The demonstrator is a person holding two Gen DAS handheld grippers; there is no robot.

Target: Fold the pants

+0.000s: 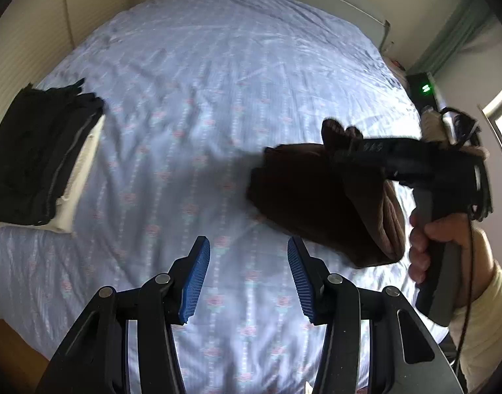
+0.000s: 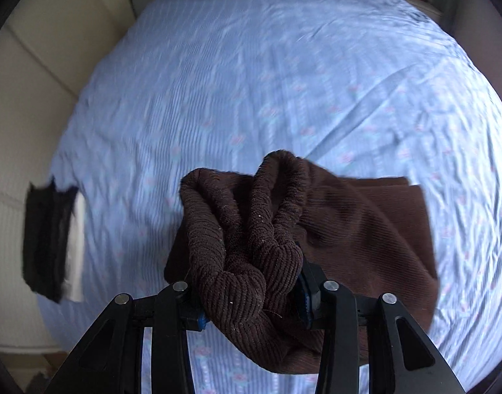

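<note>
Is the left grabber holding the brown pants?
No, the left gripper is open with nothing between its blue pads; the right gripper grips the brown pants.

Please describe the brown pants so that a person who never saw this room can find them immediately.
Look at the big bed with the pale blue flowered sheet. Above its near right part, the right hand-held gripper holds a folded bundle, the brown pants. They are ribbed brown and lifted, unlike the black folded stack lying at the left edge.

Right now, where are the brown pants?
Bunched in the right gripper, which is shut on them; the brown pants hang over the blue bedsheet, right of the folded black clothes in the left-wrist view.
</note>
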